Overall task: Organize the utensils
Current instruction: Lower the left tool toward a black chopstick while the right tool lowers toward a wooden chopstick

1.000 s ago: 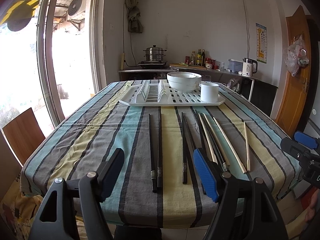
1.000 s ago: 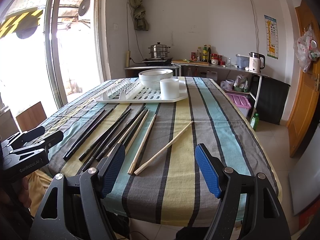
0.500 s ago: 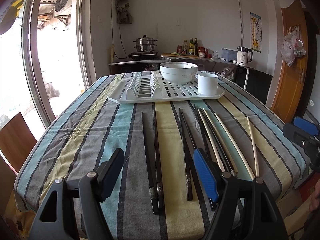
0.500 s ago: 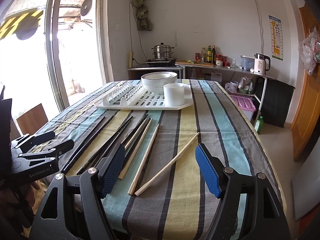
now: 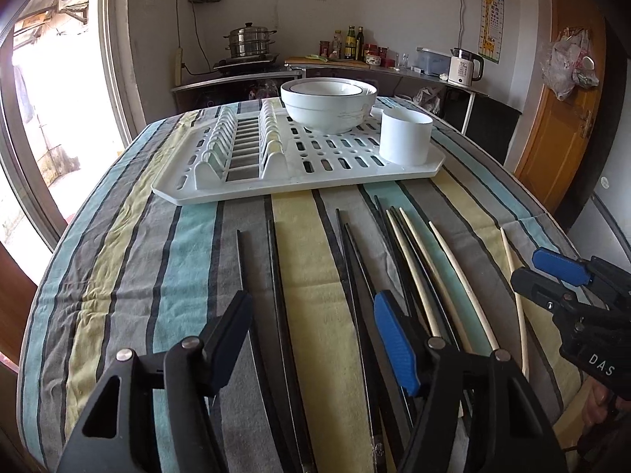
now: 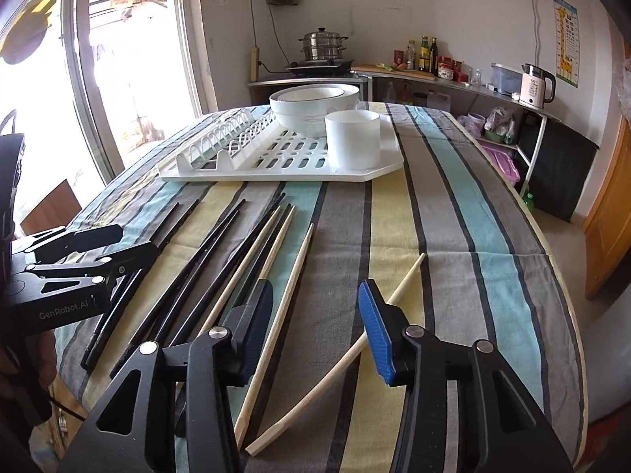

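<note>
Several black chopsticks point(image 5: 278, 283) and pale wooden chopsticks point(image 5: 457, 264) lie lengthwise on the striped tablecloth. My left gripper point(image 5: 313, 335) is open and empty, low over the black ones. My right gripper point(image 6: 315, 315) is open and empty, over the wooden chopsticks point(image 6: 294, 272); one wooden chopstick point(image 6: 402, 282) lies apart at the right. A white dish rack point(image 5: 299, 157) beyond holds stacked white bowls point(image 5: 329, 100) and a white utensil cup point(image 5: 405, 136). The rack point(image 6: 284, 159) and cup point(image 6: 352, 140) also show in the right wrist view.
Each gripper shows in the other's view: the right one point(image 5: 552, 272), the left one point(image 6: 106, 252). The table's edge point(image 6: 568, 295) drops off at the right. A kitchen counter with a steamer pot point(image 5: 249, 41), bottles and a kettle point(image 5: 463, 65) stands behind.
Both grippers have moved forward and lower over the table, closer to the chopsticks and the rack. Both stay open.
</note>
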A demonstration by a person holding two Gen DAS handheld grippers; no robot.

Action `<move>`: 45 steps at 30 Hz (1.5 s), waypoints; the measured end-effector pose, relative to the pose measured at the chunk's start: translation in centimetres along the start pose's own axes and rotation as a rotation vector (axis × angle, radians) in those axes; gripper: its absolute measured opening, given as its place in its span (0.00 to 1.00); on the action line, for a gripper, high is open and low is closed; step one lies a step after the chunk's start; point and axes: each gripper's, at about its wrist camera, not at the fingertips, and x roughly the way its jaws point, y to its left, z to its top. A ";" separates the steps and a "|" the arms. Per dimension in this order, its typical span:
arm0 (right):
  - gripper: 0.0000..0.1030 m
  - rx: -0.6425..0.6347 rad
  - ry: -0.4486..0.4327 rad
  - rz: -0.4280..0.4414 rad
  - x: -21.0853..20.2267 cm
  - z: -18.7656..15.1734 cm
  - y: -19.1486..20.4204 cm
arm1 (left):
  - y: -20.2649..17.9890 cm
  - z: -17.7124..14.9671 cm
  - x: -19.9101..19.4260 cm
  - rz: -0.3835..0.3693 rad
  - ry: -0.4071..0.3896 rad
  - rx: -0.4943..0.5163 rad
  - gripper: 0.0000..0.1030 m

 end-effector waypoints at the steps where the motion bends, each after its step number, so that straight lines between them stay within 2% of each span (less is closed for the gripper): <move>1: 0.37 0.000 0.013 0.001 0.4 0.1 0.1 | 0.0 0.4 0.6 -0.004 0.017 0.006 0.62; 7: 0.28 -0.006 0.080 0.007 2.9 1.2 0.3 | -0.5 1.6 3.4 -0.025 0.100 0.054 0.52; 15: 0.22 -0.011 0.142 0.012 4.8 1.9 0.4 | -0.8 2.4 6.0 -0.036 0.171 0.081 0.43; 24: 0.18 -0.001 0.173 0.022 6.3 3.1 0.5 | -1.4 3.4 6.9 -0.006 0.192 0.125 0.38; 29: 0.12 -0.022 0.191 0.008 6.9 3.2 1.2 | -1.5 3.6 7.2 0.000 0.194 0.137 0.35; 32: 0.08 -0.035 0.194 -0.009 7.0 3.2 1.5 | -1.9 3.7 7.3 -0.004 0.194 0.148 0.28; 37: 0.07 -0.036 0.193 -0.002 7.1 3.3 1.5 | -2.4 3.7 7.3 -0.017 0.191 0.158 0.10; 45: 0.06 0.011 0.170 0.077 6.0 3.8 0.6 | -1.9 3.8 6.9 -0.046 0.184 0.131 0.06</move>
